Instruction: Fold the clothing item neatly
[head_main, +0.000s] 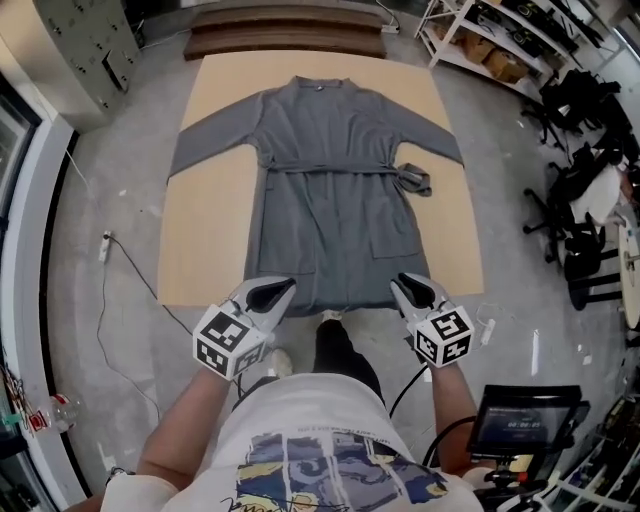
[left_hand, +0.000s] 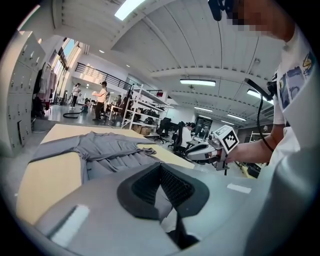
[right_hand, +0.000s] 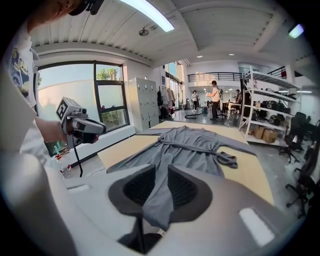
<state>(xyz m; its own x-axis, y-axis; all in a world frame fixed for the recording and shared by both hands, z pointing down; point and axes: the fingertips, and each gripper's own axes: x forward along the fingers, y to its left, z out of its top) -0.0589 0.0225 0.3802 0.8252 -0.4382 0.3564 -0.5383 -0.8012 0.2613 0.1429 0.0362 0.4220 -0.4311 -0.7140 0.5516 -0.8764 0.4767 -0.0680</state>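
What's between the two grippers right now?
In the head view, the bottom hem of the robe runs between the left gripper and the right gripper.

The robe is lying spread flat in the middle of the counter, with its collar toward the top of the frame and its hem at the bottom edge. Its sleeves are reaching toward the upper left and upper right. The belt end is sitting just right of the waist. The left gripper and right gripper are sitting at the hem's two corners. A power strip is lying on the floor at the left, and shelves are standing in the upper right.
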